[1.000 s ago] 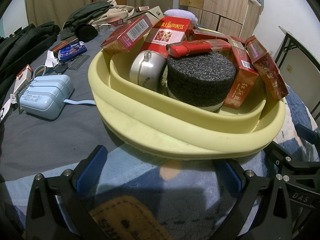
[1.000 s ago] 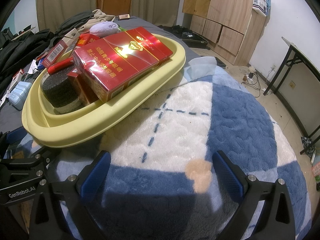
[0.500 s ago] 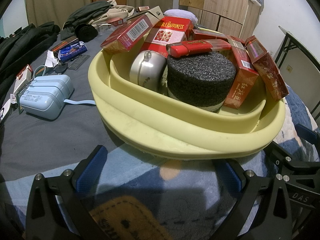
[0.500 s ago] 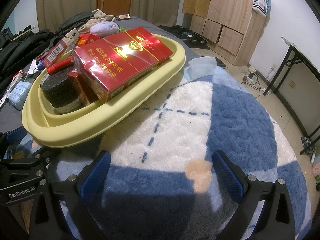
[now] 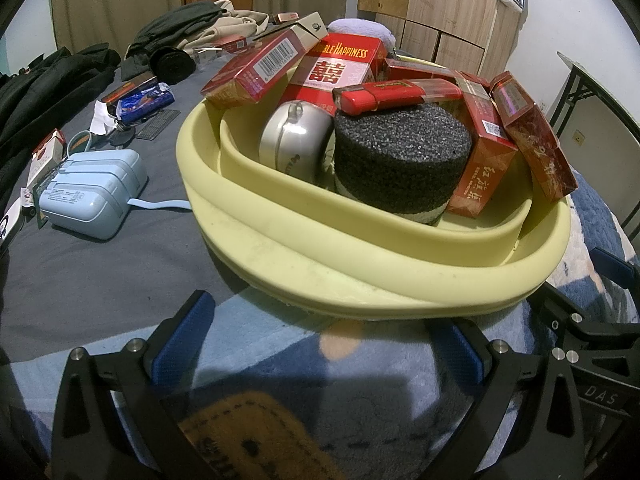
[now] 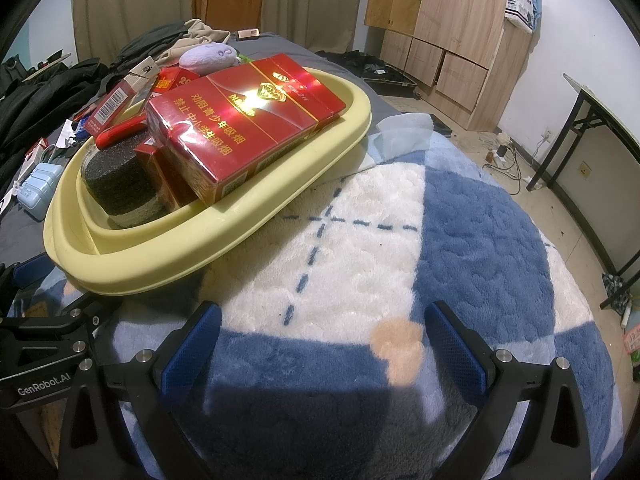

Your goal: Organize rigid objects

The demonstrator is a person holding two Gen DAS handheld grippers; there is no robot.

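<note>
A pale yellow basin (image 5: pixel 280 240) sits on the bed and holds several red cigarette boxes (image 5: pixel 340 74), a red lighter (image 5: pixel 396 94), a silver round case (image 5: pixel 294 142) and a black foam cylinder (image 5: pixel 400 160). In the right wrist view the same basin (image 6: pixel 160 256) carries a large red carton (image 6: pixel 244 124) on top. My left gripper (image 5: pixel 322 346) is open and empty just in front of the basin. My right gripper (image 6: pixel 324 336) is open and empty over the blue and white blanket, right of the basin.
A light blue case (image 5: pixel 92 192) lies left of the basin with small boxes and packets (image 5: pixel 140 98) behind it. Dark clothes (image 5: pixel 48 92) pile at the far left. Wooden cabinets (image 6: pixel 452 32) and a folding table (image 6: pixel 600 120) stand beyond the bed.
</note>
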